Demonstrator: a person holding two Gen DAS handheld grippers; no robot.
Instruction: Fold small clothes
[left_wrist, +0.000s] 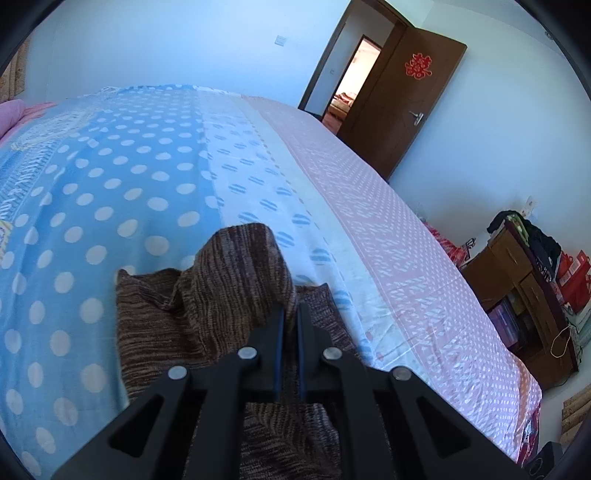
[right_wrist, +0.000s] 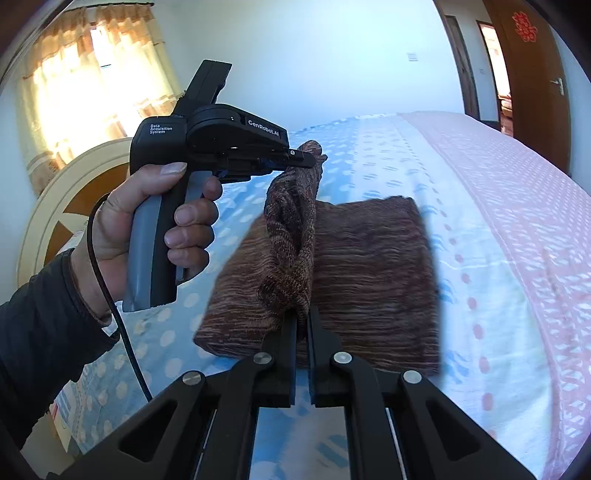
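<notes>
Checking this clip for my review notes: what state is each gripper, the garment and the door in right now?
Left gripper: shut on a lifted part of the garment.
Right gripper: shut on another lifted part.
Brown knit garment: partly folded on the bed, one strip held up between both grippers.
Bed cover: spread flat.
Door: open.

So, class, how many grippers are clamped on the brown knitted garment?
2. The left gripper pinches its raised far end; the right gripper pinches the near end of the brown knitted garment.
</notes>
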